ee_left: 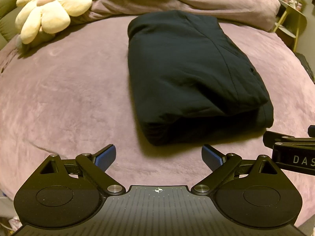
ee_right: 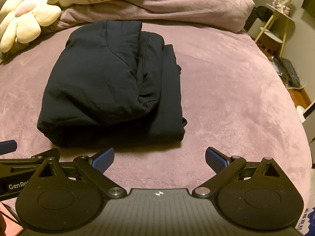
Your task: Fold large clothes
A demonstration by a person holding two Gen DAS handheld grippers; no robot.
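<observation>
Far left, cream flower plush (ee_left: 46, 9) against the pillows (ee_left: 216, 2); left gripper (ee_left: 159, 158) with jaws spread wide, grasping nothing; ahead, dark folded garment (ee_left: 189, 74) lying flat mid-bed on mauve blanket (ee_left: 69, 90); right gripper (ee_right: 159, 160) likewise released, just short of the garment's near edge

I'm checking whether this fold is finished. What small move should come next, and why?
Probably none beyond drawing both grippers back. The dark garment already lies as a compact folded bundle on the purple blanket, and the left gripper and right gripper are open, short of it, holding nothing.
</observation>
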